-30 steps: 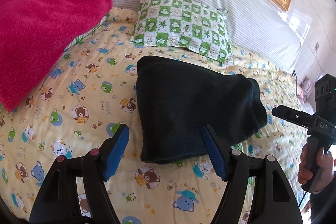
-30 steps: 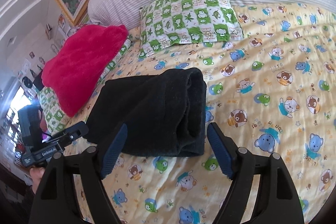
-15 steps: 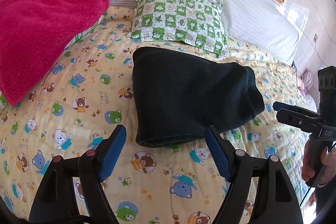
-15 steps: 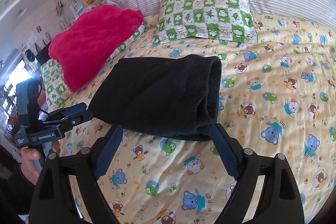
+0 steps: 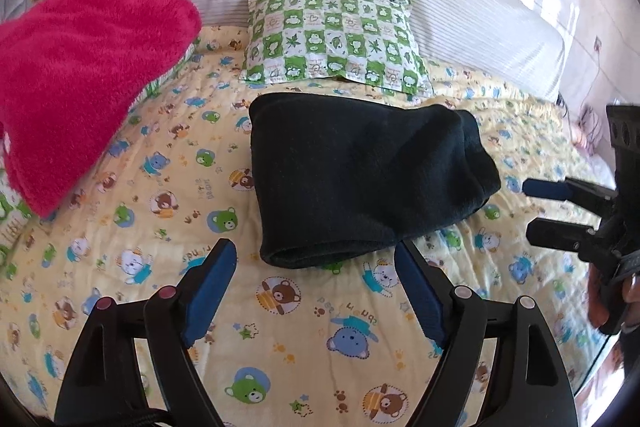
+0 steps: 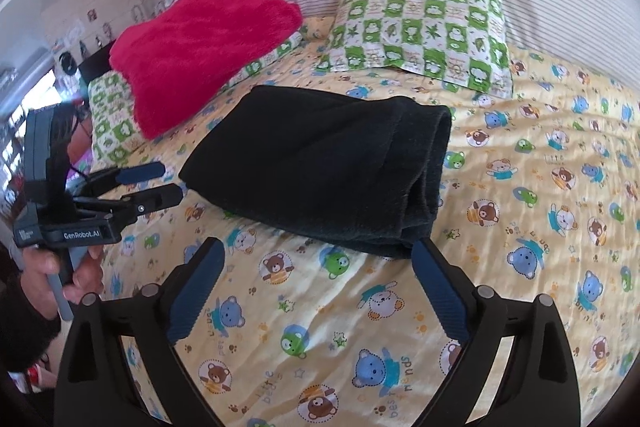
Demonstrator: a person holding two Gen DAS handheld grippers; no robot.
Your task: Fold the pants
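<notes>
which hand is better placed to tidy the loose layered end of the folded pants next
Right, probably. The pants show their layered end toward the right tongs, whose open tips sit just short of that edge. The left tongs, also open, face the smooth rolled fold instead.

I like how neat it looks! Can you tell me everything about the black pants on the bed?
The pants are black and look soft and fuzzy, like fleece. They are folded into a thick, layered bundle, with the stacked folded edges showing at one end. They lie flat on the teddy bear bedsheet, just in front of the green checkered pillow. Nothing grips them; both grippers are open and apart from them.
</notes>
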